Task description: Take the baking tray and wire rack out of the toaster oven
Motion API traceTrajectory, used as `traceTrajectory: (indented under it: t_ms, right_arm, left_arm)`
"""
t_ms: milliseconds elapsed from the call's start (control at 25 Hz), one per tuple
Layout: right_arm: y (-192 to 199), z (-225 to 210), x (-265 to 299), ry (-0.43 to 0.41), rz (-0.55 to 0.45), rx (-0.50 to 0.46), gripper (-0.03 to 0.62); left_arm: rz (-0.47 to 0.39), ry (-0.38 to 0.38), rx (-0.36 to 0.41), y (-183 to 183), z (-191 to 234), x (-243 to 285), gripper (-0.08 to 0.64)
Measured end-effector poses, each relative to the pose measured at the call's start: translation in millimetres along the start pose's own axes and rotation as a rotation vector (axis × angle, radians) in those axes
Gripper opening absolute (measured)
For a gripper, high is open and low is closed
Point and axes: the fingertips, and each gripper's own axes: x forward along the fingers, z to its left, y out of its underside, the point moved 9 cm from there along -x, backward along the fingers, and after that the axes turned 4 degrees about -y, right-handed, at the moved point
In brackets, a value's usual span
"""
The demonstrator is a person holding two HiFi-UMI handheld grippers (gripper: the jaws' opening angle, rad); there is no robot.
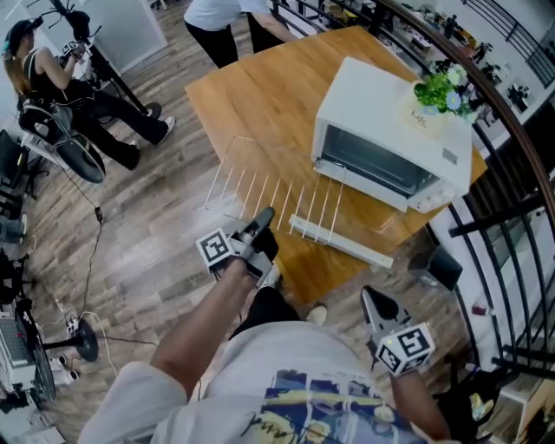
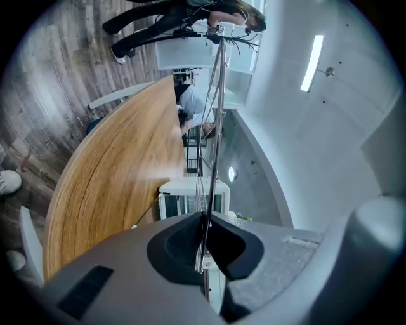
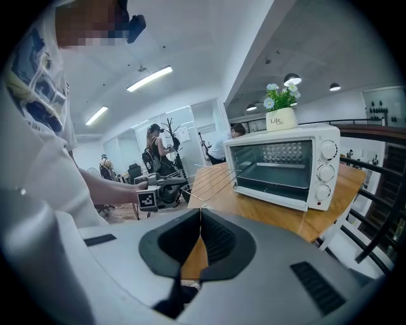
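The white toaster oven [image 1: 390,143] stands on the wooden table [image 1: 260,95] with its door [image 1: 340,242] folded down. The wire rack [image 1: 269,192] is outside the oven, held level over the table in front of the door. My left gripper [image 1: 263,218] is shut on the rack's near edge; in the left gripper view the rack [image 2: 214,120] runs edge-on out of the closed jaws. The right gripper view shows the dark baking tray [image 3: 282,176] still inside the oven [image 3: 285,162]. My right gripper [image 1: 373,302] hangs off the table's near corner, shut and holding nothing.
A white pot of flowers [image 1: 444,94] sits on top of the oven. A black railing [image 1: 512,217] runs close along the right side. People stand at the table's far end [image 1: 217,22] and sit at the far left [image 1: 52,82], with cables and gear on the floor.
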Motion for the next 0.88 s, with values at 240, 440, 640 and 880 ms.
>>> traceTrajectory:
  t_ms: [240,440,640,880]
  right_arm:
    - [-10,5,27,0.001,0.009,0.002,0.003]
    - [-16,5,45,0.005,0.008,0.004,0.003]
    - [-25,9,59,0.013,0.002,0.001,0.003]
    - [-28,8,72,0.033,0.017,0.019,0.003]
  left_arm:
    - [-0.022,-0.007,0.009,-40,3,0,0.002]
    - [-0.031,-0.016,0.015,-68,9,2,0.002]
    - [-0.04,-0.034,0.022,-95,16,2,0.002]
    - [-0.029,-0.055,0.018,-119,28,7,0.002]
